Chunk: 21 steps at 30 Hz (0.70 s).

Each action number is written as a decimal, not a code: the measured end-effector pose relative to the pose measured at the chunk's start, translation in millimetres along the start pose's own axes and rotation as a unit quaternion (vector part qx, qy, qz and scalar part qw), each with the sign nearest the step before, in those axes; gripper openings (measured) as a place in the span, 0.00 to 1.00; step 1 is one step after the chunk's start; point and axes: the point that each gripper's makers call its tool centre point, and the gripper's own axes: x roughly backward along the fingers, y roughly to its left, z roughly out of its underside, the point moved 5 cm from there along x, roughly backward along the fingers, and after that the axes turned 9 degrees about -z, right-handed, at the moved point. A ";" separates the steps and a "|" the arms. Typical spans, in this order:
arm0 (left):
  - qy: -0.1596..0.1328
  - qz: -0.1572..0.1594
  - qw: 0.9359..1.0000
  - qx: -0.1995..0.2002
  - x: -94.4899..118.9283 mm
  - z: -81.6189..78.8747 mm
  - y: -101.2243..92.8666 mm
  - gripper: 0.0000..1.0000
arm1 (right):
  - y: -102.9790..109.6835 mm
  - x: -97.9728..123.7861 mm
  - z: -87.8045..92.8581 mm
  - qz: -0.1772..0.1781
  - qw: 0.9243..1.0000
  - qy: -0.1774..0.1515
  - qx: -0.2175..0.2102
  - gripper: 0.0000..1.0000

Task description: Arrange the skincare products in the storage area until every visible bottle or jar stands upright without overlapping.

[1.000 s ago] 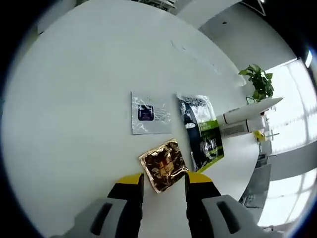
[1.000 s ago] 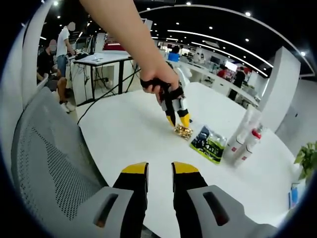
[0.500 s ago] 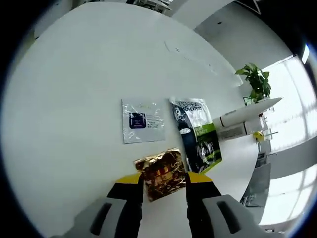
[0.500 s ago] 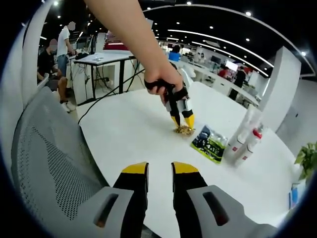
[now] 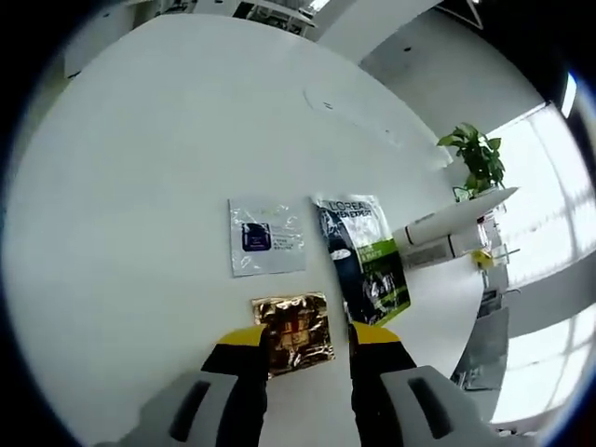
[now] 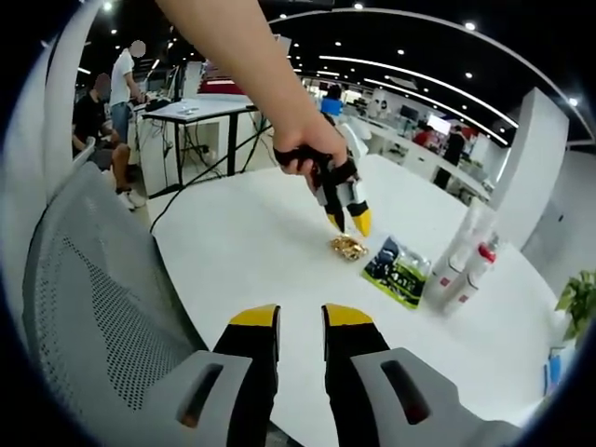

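A gold foil sachet (image 5: 293, 331) lies flat on the white round table (image 5: 140, 186), just beyond my left gripper (image 5: 308, 339), which is open and empty. A silver sachet (image 5: 265, 237) and a black-and-green sachet (image 5: 365, 263) lie behind it. In the right gripper view a hand holds the left gripper (image 6: 347, 220) a little above the gold sachet (image 6: 348, 247), with the green sachet (image 6: 399, 270) to its right. Two white bottles (image 6: 463, 258) stand upright past it; they are also seen as bottles (image 5: 445, 237) in the left gripper view. My right gripper (image 6: 300, 321) hovers near the table's edge, narrowly open and empty.
A grey mesh chair back (image 6: 88, 307) stands close on the left of the right gripper view. People sit at a desk (image 6: 191, 110) far behind. A potted plant (image 5: 477, 155) is beyond the table's far edge.
The left gripper has lifted off the gold sachet, which now lies squarer and a little farther from the jaws. The right gripper has stayed put.
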 end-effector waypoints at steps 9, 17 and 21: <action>-0.051 0.012 0.997 -0.064 27.8 8.7 -15.0 0.38 | 0.7 1.4 -4.4 -0.004 1.000 -0.016 -0.003 0.17; -0.065 0.036 0.992 -0.099 62.0 29.2 -32.9 0.42 | 3.7 2.2 -9.0 -0.011 0.999 -0.033 -0.001 0.17; -0.100 0.063 0.988 -0.099 80.3 42.6 -39.6 0.42 | 4.4 3.0 -10.6 -0.013 0.999 -0.039 0.000 0.18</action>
